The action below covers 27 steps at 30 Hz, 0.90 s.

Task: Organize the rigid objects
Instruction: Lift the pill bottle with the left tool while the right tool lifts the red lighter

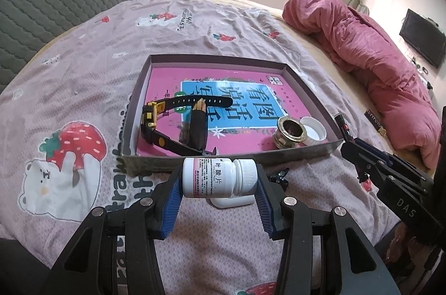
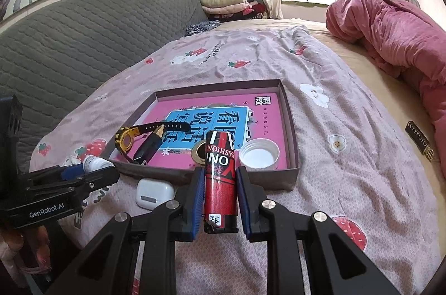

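Note:
My left gripper is shut on a white pill bottle, held sideways just in front of the tray's near wall. The tray is a shallow box lined with a pink book; in it lie a yellow-and-black watch, a black pen-like piece, a brass ring and a white cap. My right gripper is shut on a red lighter, upright over the tray's near edge. It shows at the right of the left wrist view too, as the right gripper.
A white earbud case lies on the strawberry-print sheet before the tray, beside a small black clip. A dark slim box rests by the bunched pink quilt on the right. A grey padded headboard runs along the left.

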{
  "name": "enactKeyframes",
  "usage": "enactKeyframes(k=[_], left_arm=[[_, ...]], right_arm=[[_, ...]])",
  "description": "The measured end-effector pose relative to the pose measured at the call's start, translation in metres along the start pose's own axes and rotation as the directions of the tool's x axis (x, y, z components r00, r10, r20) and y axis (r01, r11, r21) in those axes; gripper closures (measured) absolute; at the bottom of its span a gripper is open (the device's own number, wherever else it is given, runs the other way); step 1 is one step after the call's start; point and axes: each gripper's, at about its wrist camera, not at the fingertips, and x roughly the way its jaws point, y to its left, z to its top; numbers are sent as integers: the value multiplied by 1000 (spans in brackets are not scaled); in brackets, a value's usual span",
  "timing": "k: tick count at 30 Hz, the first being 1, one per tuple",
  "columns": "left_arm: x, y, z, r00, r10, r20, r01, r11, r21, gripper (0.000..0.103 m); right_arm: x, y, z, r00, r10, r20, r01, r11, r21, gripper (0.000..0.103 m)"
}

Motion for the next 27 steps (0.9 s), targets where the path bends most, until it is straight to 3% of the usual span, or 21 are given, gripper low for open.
enactKeyframes(k=[27], left_arm=[[15, -6, 23, 997, -48, 53, 48, 999, 15, 54]], right_arm=[[2, -13, 17, 998, 18, 61, -19, 999, 29, 80]])
